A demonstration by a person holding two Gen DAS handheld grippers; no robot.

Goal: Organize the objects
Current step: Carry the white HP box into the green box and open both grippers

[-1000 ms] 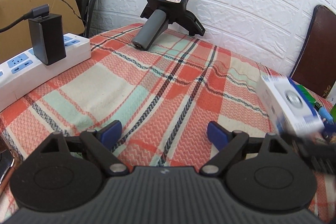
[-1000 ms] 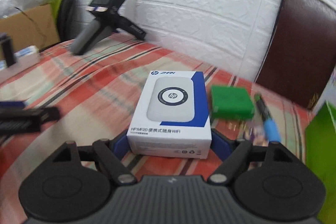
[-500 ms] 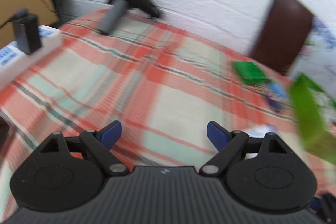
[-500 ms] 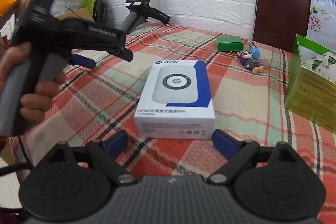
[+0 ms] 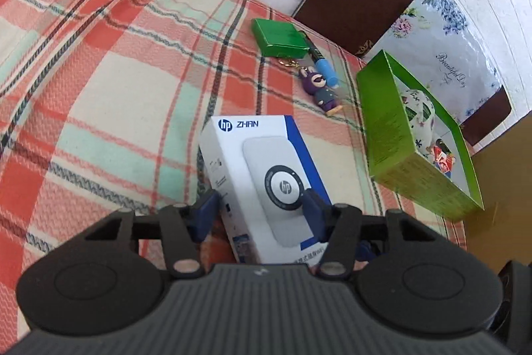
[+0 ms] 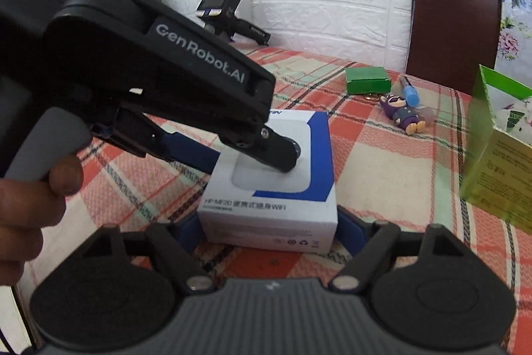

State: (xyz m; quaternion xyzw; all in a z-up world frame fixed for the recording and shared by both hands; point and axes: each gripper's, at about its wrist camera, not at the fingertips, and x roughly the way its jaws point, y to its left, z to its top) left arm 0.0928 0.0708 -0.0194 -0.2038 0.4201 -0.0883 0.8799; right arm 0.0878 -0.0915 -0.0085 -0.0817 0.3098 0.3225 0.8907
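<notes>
A white and blue HP box (image 5: 266,162) (image 6: 286,188) sits on the plaid tablecloth (image 5: 99,82), and both grippers are on it. My left gripper (image 5: 259,208) (image 6: 246,160) reaches in from the left, held by a hand (image 6: 30,205). Its jaws are closing, with one pad against the box's left side and the other on its top face. My right gripper (image 6: 267,230) straddles the near end of the box. Its jaws are closing too, and the pads touch both side edges. I cannot tell whether the box is lifted off the cloth.
Behind the box lie a small green box (image 5: 279,37) (image 6: 367,79), a blue marker (image 5: 324,67) and a purple figure keychain (image 5: 321,88). An open green carton (image 5: 392,125) (image 6: 492,148) stands at the right. A spare gripper device (image 6: 226,15) and a brown chair (image 6: 455,22) are at the back.
My left gripper swung right across the table, tipped down and narrowed around the box. My right gripper's pads, apart from the box half a second ago, now touch its sides.
</notes>
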